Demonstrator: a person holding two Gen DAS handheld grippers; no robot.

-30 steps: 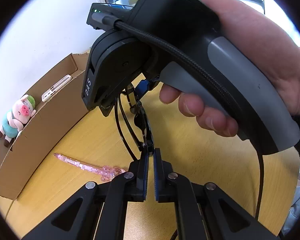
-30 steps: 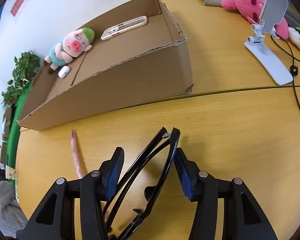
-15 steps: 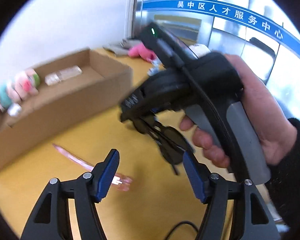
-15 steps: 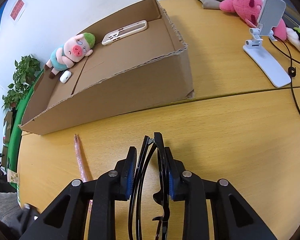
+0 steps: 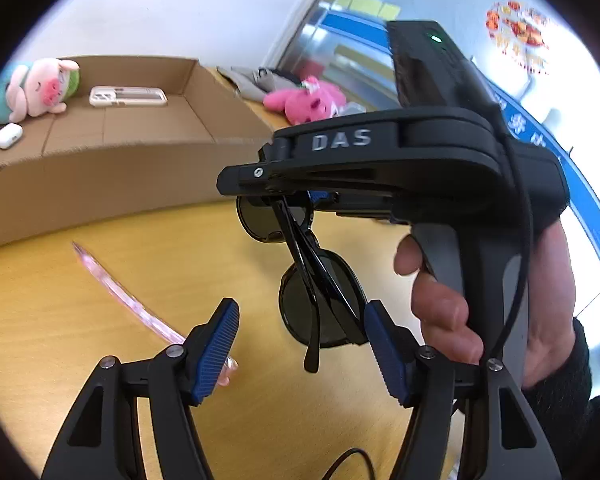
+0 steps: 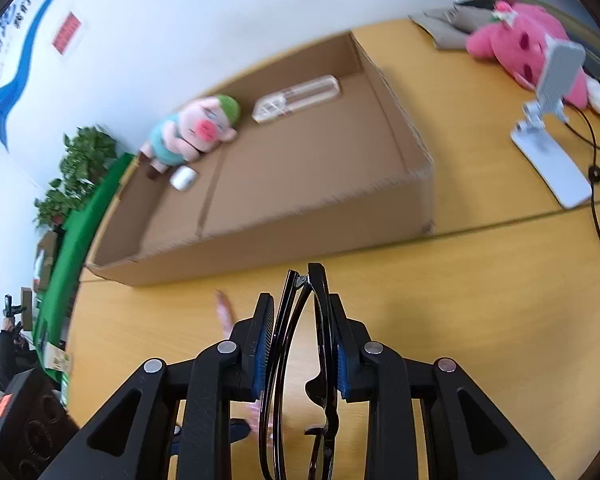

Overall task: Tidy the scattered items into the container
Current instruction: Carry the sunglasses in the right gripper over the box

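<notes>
My right gripper (image 6: 302, 308) is shut on folded black sunglasses (image 6: 296, 344) and holds them above the wooden table. In the left wrist view the sunglasses (image 5: 320, 304) hang from the right gripper (image 5: 296, 200), just ahead of my left gripper (image 5: 300, 320), which is open and empty. A pink wand-like pen (image 5: 140, 308) lies on the table below; its tip shows in the right wrist view (image 6: 224, 312). The shallow cardboard box (image 6: 324, 216) stands beyond, holding a pig plush (image 6: 192, 132), a white phone case (image 6: 296, 98) and a white earbud case (image 6: 184, 178).
A pink plush (image 6: 528, 48), a white phone stand (image 6: 548, 136) with a black cable (image 6: 596, 200) and grey cloth (image 6: 444, 28) lie at the table's far right. A potted plant (image 6: 76, 168) stands left of the box.
My left gripper let go of the sunglasses, opened and drew back. My right gripper closed on them and lifted them higher, nearer the box.
</notes>
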